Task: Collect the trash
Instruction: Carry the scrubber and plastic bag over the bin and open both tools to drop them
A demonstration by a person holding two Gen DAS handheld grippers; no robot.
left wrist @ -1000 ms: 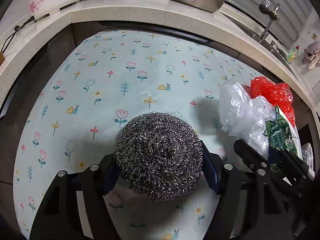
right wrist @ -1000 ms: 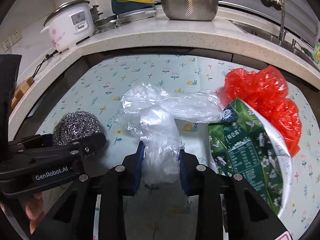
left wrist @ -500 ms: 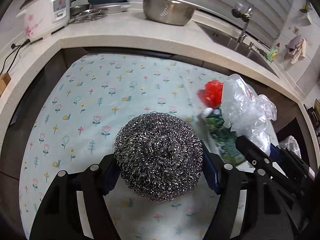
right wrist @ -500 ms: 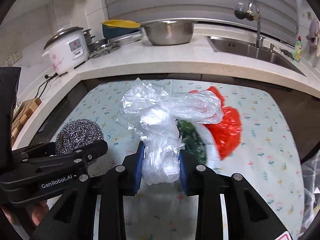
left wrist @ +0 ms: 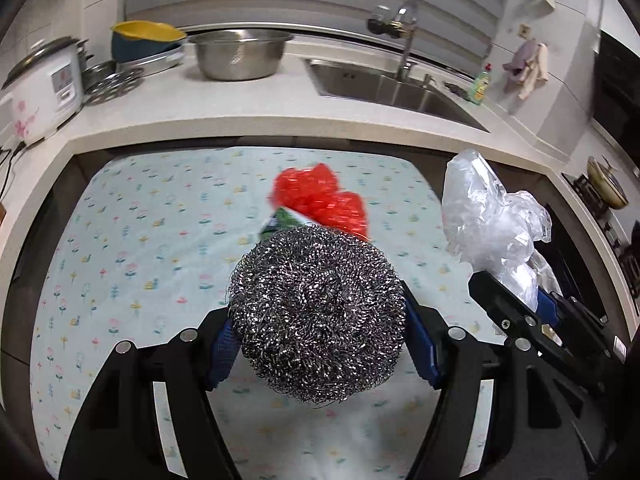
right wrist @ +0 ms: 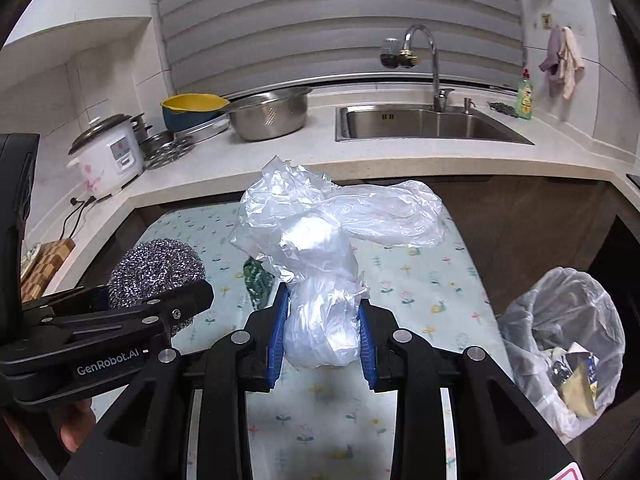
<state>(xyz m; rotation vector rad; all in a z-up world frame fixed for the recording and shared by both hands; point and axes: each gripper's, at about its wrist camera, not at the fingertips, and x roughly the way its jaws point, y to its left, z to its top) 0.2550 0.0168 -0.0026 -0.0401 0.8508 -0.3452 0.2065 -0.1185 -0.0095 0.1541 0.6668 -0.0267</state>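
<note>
step: carry phase. Both tongs loaded and lifted clear above the tabletop [left wrist: 132,240]; judged mid-transfer to the bin.
left tongs [left wrist: 320,334]: clamped wide on the steel wool scrubber [left wrist: 318,312], blue pads pressing both flanks. Scrubber fills the whole gap.
right tongs [right wrist: 322,334]: clamped narrow on the clear plastic bag [right wrist: 320,280], gripped at its lower bunched part; loose top billows above the pads.
target: trash bag [right wrist: 560,336], clear liner, mouth open, already some scraps inside. Sits off the right edge of the tabletop, lower than it.
next move: right tongs swing to the right, get over the liner's mouth, then let go. Left tongs follow the same route. Mouth looks slack, so release from directly above.
still on tabletop: red mesh bag [left wrist: 320,200] and a green printed wrapper [left wrist: 280,220], touching each other, near the middle, toward the far edge. Partly hidden behind the scrubber.
look of items: scrubber is a round, dense coil ball, shiny, keeps shape under grip. Plastic bag is thin, crumpled, translucent; likely floats and snags on release.
</note>
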